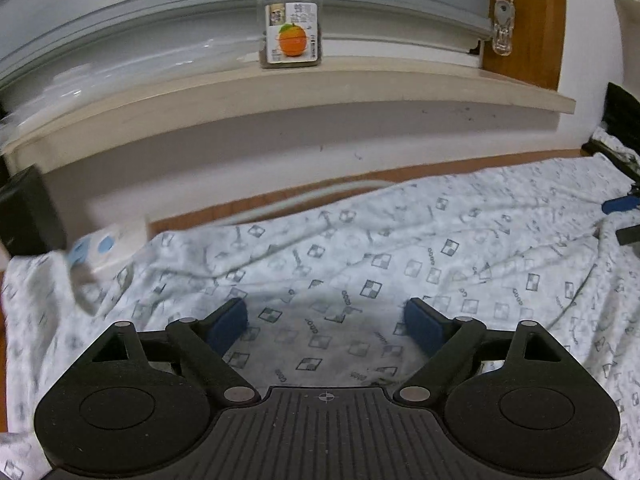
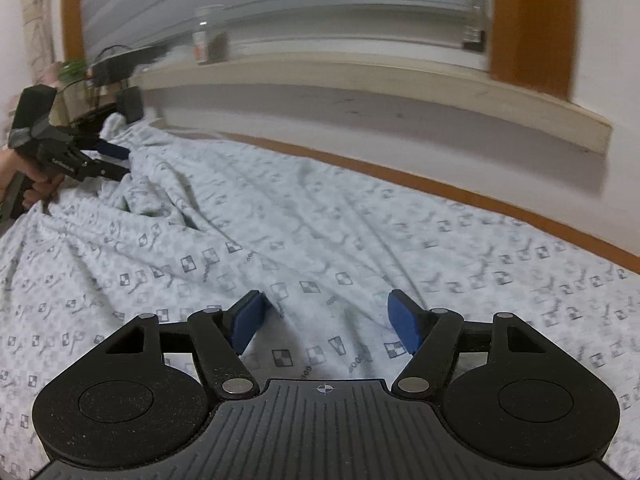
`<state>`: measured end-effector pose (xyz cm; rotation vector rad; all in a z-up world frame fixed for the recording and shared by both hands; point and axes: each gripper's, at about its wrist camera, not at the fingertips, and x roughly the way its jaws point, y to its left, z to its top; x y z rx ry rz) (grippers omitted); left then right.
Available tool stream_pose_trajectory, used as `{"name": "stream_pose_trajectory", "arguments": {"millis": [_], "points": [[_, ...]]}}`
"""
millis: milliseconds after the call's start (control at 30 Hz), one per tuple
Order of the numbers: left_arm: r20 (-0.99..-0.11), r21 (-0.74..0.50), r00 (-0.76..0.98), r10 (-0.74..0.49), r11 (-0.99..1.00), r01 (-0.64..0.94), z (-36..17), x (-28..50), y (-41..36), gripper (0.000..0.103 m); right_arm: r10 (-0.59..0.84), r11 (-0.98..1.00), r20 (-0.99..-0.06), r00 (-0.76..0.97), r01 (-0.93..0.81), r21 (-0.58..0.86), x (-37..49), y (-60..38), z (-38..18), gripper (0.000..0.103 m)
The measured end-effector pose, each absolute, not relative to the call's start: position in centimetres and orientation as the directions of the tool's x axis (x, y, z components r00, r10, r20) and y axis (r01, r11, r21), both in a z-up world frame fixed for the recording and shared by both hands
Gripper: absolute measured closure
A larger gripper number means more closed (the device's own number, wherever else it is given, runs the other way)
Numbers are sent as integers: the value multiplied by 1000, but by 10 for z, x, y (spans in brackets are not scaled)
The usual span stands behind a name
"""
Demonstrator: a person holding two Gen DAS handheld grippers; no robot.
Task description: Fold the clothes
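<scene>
Cloth [image 1: 400, 240] lies spread beneath both grippers' parted fingers [image 1: 228, 326], ungripped.

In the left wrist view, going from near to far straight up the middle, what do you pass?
Left claw with blue pads, open → white patterned cloth → brown wooden strip → white wall → cream window ledge → clear glass jar with an orange on its label.

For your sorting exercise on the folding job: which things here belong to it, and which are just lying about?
Belongs:
patterned cloth
left gripper, open
right gripper, open

Lying about:
jar on the sill
blind cord
</scene>
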<state>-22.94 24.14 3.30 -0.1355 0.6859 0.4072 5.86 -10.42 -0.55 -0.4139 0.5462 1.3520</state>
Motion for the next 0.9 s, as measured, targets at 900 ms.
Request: {"name": "stream_pose_trajectory", "arguments": {"millis": [900], "points": [[-625, 66, 600, 499, 800, -597, 79, -439, 253, 12, 783, -302, -591, -195, -949, -87, -173, 30, 33, 50]]}}
